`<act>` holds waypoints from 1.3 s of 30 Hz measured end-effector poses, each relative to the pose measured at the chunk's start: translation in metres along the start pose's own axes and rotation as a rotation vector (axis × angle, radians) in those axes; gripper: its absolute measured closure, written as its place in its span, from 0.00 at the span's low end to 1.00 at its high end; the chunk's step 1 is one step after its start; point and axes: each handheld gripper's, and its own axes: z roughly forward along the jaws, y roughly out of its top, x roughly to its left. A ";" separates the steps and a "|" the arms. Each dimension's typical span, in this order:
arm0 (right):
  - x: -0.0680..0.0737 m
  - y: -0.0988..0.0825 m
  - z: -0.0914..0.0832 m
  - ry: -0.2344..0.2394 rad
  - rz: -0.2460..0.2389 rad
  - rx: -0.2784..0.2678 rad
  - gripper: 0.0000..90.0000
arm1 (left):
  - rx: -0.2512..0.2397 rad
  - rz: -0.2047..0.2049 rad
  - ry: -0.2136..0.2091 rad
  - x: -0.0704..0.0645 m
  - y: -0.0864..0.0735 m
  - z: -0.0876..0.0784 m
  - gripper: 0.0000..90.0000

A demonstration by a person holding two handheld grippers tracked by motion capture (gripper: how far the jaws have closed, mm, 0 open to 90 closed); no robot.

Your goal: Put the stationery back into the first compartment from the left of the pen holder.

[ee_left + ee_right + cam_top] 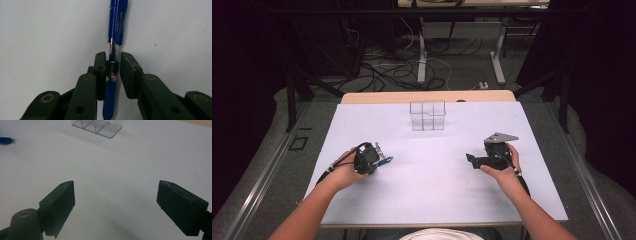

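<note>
left gripper (113, 75): clamped on blue pen (115, 37), near side of clear organizer (427, 115)
right gripper (116, 207): jaws apart, empty
progress: pen grasped; organizer apparently unfilled

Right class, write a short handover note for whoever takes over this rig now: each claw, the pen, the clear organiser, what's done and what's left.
Left claw: jaws flank the blue pen mid-barrel on the white table; a firm clamp is unclear.
Right claw: open, empty, over bare table.
Clear organiser: upright at the far edge, seemingly empty.
Done: pen reached.
Left: probably lifting it into the organiser.
</note>
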 end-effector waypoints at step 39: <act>0.001 0.000 0.000 0.002 0.000 0.001 0.17 | -0.049 0.024 0.029 -0.001 0.022 -0.044 0.88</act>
